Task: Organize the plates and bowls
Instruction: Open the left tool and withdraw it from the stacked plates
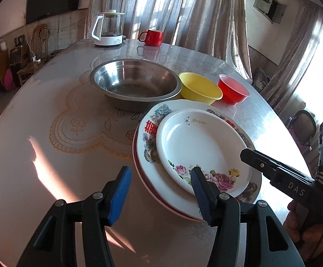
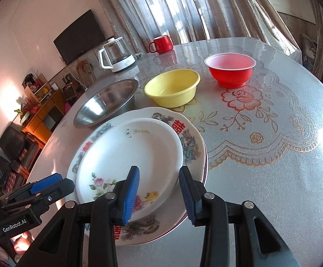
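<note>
L wrist view:
Left hand-held gripper [image 1: 161, 191]: jaws abt half open, nothing gripped. One blue pad hangs over bare desk, the other sits over the near rim of the plate stack. Touching or not? Can't tell.
Plate stack [image 1: 197, 155]: near centre of the desk [image 1: 50, 155]. Small rose plate [image 1: 203, 146] on top of a bigger patterned plate [image 1: 148, 146], at least 1 more rim showing under that.
Bowls: steel bowl [image 1: 135, 84] just behind the stack, yellow bowl [image 1: 200, 90] beside it, red bowl [image 1: 233, 87] next along. None nested.
Right hand-held gripper [image 1: 250, 155]: comes in from the right over the stack's edge. Gap not readable from here.
Writing: "DAS" on that gripper body, "Rose Garden" on the top plate.

R wrist view:
Right hand-held gripper [image 2: 159, 191]: jaws part open, narrower than the left's, w/ the rose plate [image 2: 128, 151] rim lying between the pads. Pads not pressing, so no hold.
Left hand-held gripper [image 2: 47, 184]: low at left, beside the stack.
Handling: plates look glazed, so prob stiff, slick, chippable. Best pinch the raised rim. Steel bowl [image 2: 108, 102] stiff, likely heaviest. Yellow bowl [image 2: 172, 89] and red bowl [image 2: 230, 69] look plastic, light, easy at the lip.
Writing: "GenRobot.AI" on left gripper, "Rose Garden" again, red double-happiness characters on the patterned plate [image 2: 190, 142].
</note>
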Demonstrator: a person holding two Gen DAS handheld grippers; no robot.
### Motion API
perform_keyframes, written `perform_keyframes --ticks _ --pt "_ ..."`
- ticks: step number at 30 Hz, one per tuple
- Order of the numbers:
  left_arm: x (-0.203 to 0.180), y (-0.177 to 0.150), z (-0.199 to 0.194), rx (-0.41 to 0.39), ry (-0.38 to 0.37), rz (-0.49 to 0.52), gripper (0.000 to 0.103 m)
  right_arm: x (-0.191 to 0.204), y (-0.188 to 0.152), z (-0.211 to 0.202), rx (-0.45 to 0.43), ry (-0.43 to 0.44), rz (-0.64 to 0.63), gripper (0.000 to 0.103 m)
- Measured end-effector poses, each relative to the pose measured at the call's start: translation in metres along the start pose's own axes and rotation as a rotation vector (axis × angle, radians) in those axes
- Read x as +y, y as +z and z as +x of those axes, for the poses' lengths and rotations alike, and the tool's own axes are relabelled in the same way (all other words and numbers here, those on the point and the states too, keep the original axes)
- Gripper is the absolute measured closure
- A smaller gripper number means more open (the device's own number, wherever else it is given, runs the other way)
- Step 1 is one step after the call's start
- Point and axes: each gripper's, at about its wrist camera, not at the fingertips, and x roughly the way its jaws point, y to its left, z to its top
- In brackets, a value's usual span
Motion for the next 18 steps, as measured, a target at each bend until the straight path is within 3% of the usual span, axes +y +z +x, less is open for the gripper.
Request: perform_keyframes --ticks 11,18 --pt "0.022 0.000 -0.002 -0.009 0.082 -0.053 0.046 0.004 0.010 -0.007 -0.018 -0.013 -0.017 0.064" --pt "0.037 -0.002 -0.002 -0.023 0.139 -0.086 0.044 0.012 0.020 -0.001 -0.004 0.022 -0.028 0.064"
